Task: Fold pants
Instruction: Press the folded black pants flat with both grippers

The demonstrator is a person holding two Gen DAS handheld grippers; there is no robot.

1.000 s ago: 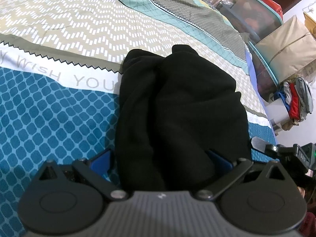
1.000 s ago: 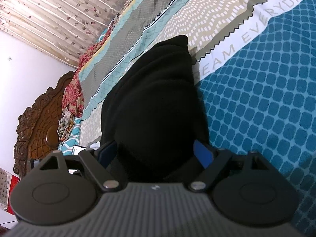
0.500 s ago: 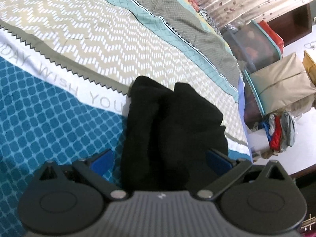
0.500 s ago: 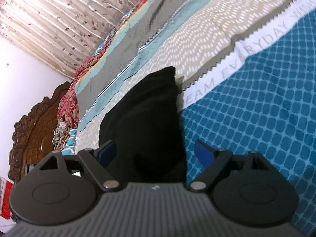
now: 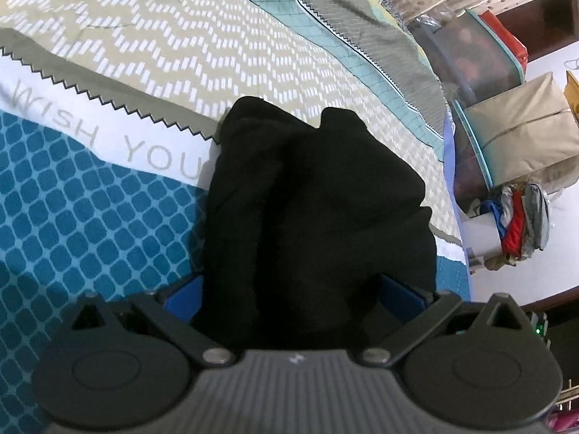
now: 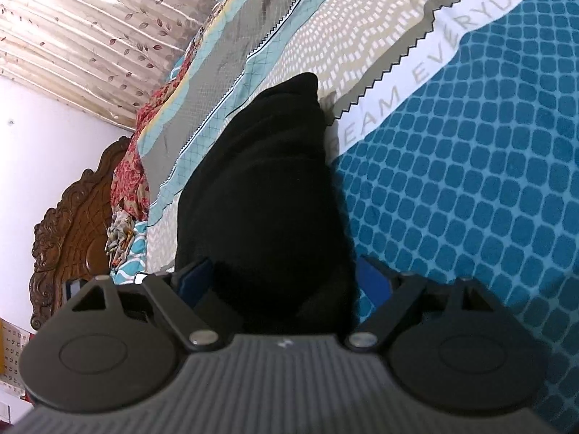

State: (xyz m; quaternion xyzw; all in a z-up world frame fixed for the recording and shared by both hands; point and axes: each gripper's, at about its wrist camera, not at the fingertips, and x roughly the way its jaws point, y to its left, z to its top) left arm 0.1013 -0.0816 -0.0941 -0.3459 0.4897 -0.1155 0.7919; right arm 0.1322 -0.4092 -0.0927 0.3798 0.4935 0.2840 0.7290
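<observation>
Bedspread (image 5: 90, 224) in blue and beige on my feed | left view: left gripper (image 5: 289, 289) jaws wide, black pants (image 5: 311, 209) bunched between them, grip unclear | right view: right gripper (image 6: 282, 282) same, jaws wide around pants (image 6: 267, 199), can't tell if pinching.

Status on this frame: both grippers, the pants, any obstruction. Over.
Left gripper and right gripper jaws wide, black pants bundled between them. Pants on patterned bedspread. No obstruction visible.
</observation>
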